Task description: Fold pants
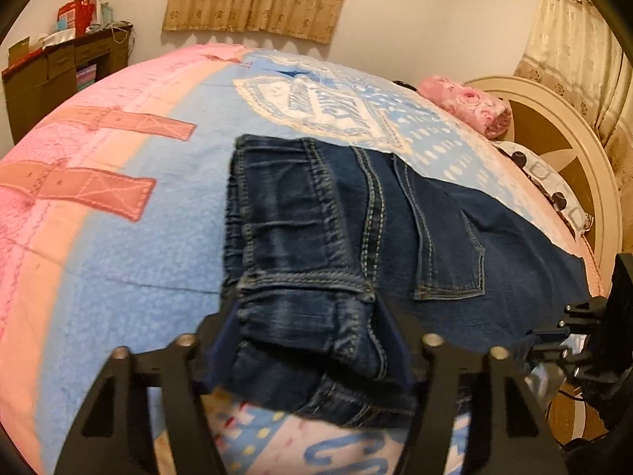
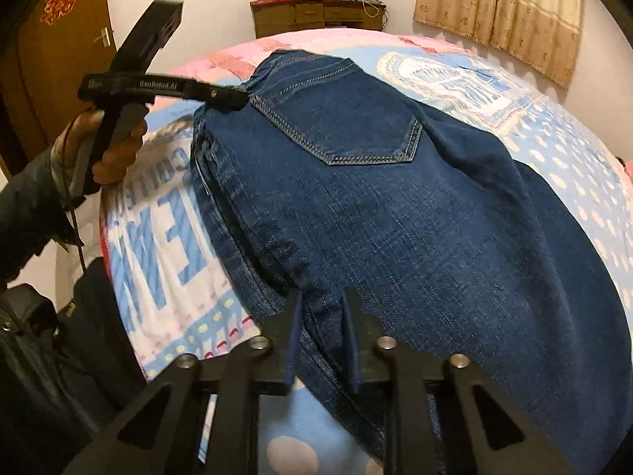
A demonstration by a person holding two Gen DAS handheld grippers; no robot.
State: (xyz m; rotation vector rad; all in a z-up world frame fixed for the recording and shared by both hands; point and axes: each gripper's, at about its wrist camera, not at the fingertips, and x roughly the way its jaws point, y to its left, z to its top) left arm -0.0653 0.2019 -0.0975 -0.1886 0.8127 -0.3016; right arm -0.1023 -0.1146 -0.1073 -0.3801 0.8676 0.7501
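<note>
Dark blue jeans (image 1: 395,213) lie on the bed, back pocket up, folded lengthwise. My left gripper (image 1: 308,316) is shut on the waistband corner at the near edge of the bed; it also shows in the right wrist view (image 2: 233,97), held by a hand. The jeans (image 2: 395,217) fill the right wrist view. My right gripper (image 2: 322,297) is shut on a bunched fold at the jeans' near side edge; it shows at the right edge of the left wrist view (image 1: 554,336).
The bed has a pink and blue printed cover (image 1: 118,237). A pink rolled blanket (image 1: 467,105) and headboard (image 1: 554,138) are at the right. A wooden dresser (image 2: 316,16) and a door (image 2: 59,59) stand beyond the bed.
</note>
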